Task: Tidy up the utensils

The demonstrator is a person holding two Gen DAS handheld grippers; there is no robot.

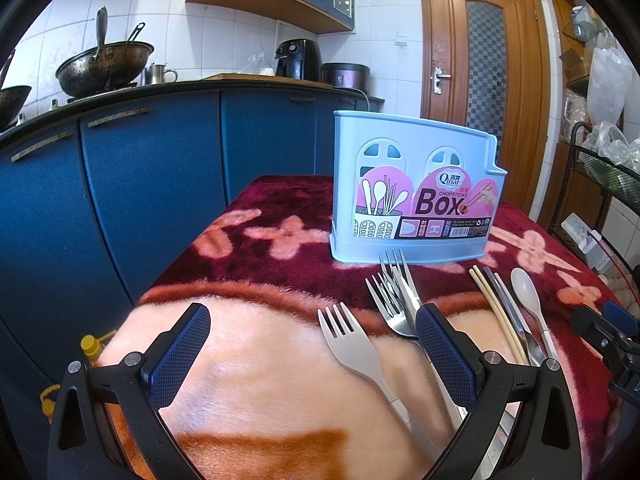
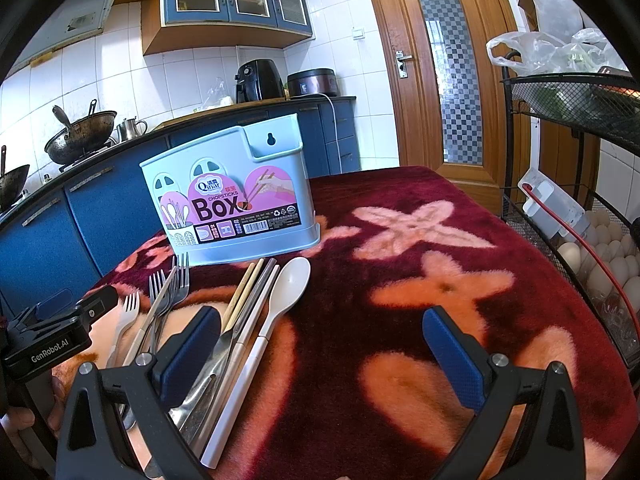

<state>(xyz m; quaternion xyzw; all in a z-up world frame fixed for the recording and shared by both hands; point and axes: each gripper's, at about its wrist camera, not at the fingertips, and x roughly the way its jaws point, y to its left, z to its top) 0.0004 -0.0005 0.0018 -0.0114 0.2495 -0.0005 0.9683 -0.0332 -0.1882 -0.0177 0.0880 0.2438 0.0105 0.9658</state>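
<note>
Both grippers gape empty over the laid-out utensils, with the box beyond them.

The left gripper has the beige plastic fork between its spread fingers, handle running back toward it; the right gripper hovers just right of the white spoon and chopsticks. Only the right view shows the chopstick box's side pocket.

I saw a plush, fuzzy red-and-peach cloth blanket under everything. The pale blue matt plastic holder box carried a glossy pink paper label. Nearer me lay shiny steel forks and a smooth matt cream plastic spoon.
</note>
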